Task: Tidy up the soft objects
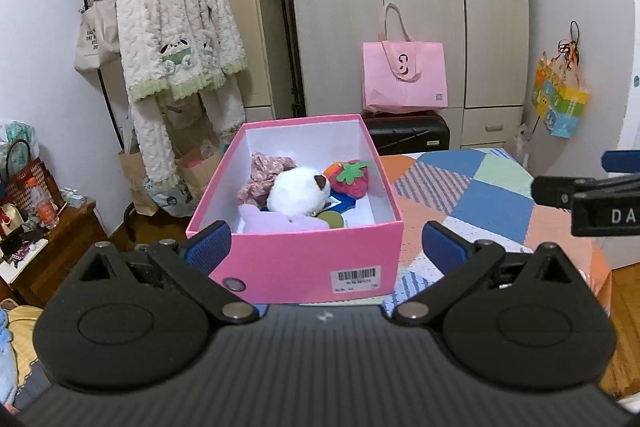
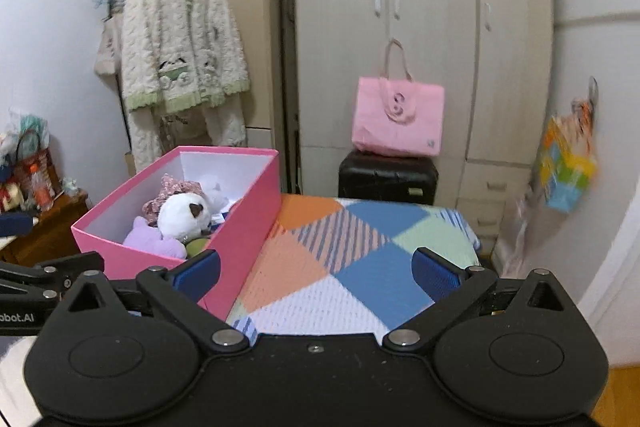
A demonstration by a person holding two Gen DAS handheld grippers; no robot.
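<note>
A pink box [image 1: 296,259] [image 2: 244,227] stands on a patchwork blanket [image 1: 480,195] [image 2: 340,267], at its left edge. Inside lie a white plush animal [image 1: 298,189] [image 2: 182,215], a red strawberry plush [image 1: 352,177], a floral fabric piece [image 1: 264,167] [image 2: 168,189], a lilac soft item [image 1: 276,221] [image 2: 154,241] and a green item [image 1: 330,217]. My left gripper [image 1: 326,245] is open just in front of the box's near wall, its blue pads either side, not touching. My right gripper [image 2: 318,267] is open over the blanket, right of the box, empty.
A wardrobe [image 1: 400,7] stands behind, with a pink tote [image 1: 404,75] on a black case [image 1: 408,133]. A fleece robe [image 1: 176,27] hangs on a rack at the left. A cluttered wooden side table [image 1: 52,247] is at the far left. A colourful bag [image 1: 560,95] hangs on the right wall.
</note>
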